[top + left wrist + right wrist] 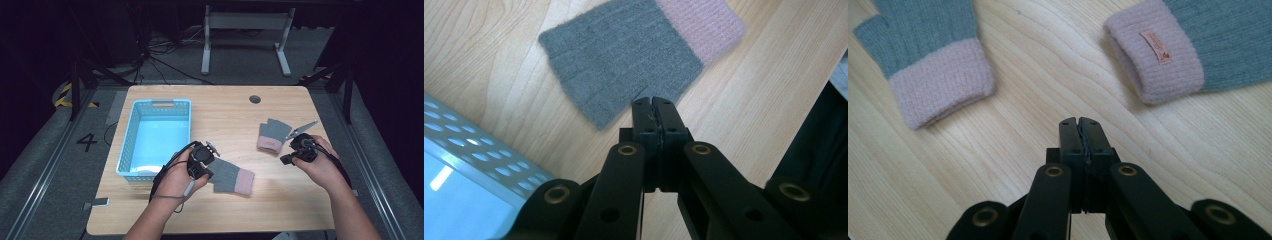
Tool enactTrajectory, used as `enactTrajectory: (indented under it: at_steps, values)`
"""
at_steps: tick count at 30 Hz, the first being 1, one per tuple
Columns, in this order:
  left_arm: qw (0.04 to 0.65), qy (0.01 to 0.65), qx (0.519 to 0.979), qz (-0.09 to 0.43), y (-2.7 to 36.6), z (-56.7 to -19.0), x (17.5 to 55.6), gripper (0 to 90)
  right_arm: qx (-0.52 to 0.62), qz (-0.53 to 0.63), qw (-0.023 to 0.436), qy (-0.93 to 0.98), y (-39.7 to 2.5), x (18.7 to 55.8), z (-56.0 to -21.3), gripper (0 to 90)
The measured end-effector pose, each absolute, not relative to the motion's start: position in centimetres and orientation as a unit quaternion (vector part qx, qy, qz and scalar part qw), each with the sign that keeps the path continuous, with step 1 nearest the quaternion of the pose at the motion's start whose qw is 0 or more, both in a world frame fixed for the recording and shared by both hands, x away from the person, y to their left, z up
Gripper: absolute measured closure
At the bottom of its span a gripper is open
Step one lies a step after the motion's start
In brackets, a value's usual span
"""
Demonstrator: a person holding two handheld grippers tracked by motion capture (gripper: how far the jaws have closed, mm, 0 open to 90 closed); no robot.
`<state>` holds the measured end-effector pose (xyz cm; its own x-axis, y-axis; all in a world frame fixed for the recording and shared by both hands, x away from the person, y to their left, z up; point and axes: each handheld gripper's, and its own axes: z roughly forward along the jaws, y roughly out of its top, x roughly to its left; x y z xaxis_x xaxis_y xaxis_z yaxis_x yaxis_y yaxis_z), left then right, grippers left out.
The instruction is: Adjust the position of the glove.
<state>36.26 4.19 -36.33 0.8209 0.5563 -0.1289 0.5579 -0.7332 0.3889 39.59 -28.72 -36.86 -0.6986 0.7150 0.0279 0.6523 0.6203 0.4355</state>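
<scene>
Hovering pressed together, left tool [654, 101] and right tool [1081, 122] hold nothing; both gloves [232, 175] [272, 135] lie on counter [225, 112], basket [155, 137] unfilled.

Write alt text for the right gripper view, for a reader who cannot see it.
The right tongs, jaws closed and holding nothing, hang over a light wooden table between two grey knitted gloves with pink cuffs. One glove lies at upper left; the other glove, at upper right, has a small label on its cuff.

Two grey gloves with pink cuffs, one near [232, 176] and one far right [271, 135], and one blue basket [155, 137] at left.
</scene>
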Motion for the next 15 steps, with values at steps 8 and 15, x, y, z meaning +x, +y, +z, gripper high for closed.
enactTrajectory:
  at_steps: [8,15]
  values:
    - [0.212,0.305,0.929,-0.001,4.4,-36.1,36.3,90.0,0.370,0.213,0.072,0.901,-28.1,39.3,-36.8,90.0]
    - [0.213,0.306,0.928,0.000,4.2,-36.2,36.8,90.0,0.347,0.228,0.058,0.908,-26.8,38.4,-36.8,90.0]
